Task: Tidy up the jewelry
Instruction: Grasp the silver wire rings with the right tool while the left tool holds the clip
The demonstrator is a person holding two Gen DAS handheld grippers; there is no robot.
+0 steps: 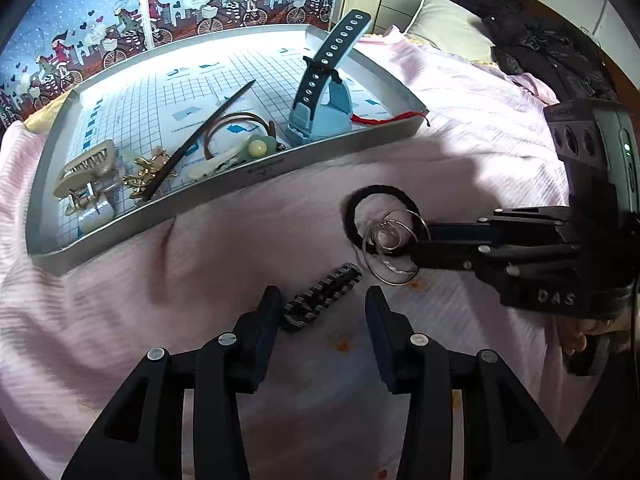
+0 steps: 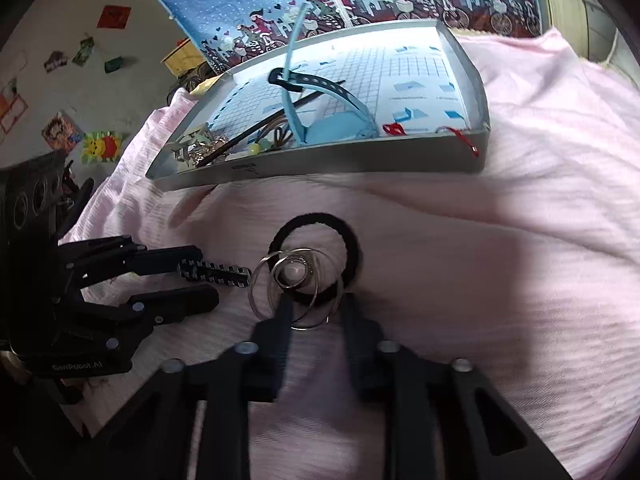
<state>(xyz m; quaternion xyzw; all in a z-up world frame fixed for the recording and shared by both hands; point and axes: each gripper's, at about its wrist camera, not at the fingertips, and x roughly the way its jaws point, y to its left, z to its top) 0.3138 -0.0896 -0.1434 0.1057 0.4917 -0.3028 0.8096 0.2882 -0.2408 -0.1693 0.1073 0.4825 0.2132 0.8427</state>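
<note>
A black-and-white striped hair clip (image 1: 320,300) (image 2: 214,272) lies on the pink bedspread between the fingers of my open left gripper (image 1: 324,304) (image 2: 206,278). To its right, a bunch of silver hoops (image 1: 390,246) (image 2: 296,284) rests partly over a black hair tie (image 1: 378,216) (image 2: 316,256). My right gripper (image 2: 318,300) (image 1: 420,242) stands open with its fingertips on either side of the hoops, the left tip over them. Beyond is the silver tray (image 1: 260,168) (image 2: 320,164), holding a blue watch (image 1: 320,108) (image 2: 340,124), a dark hair stick (image 1: 204,140), a beige claw clip (image 1: 86,172) and a gold brooch (image 1: 148,172).
A red cord (image 1: 380,120) (image 2: 466,140) hangs over the tray's right corner. A pillow (image 1: 448,28), dark clothes (image 1: 540,52) and a grey cabinet (image 1: 400,4) lie at the far right. A blue patterned curtain (image 1: 160,0) hangs behind the tray. A hand (image 1: 580,336) holds the right gripper.
</note>
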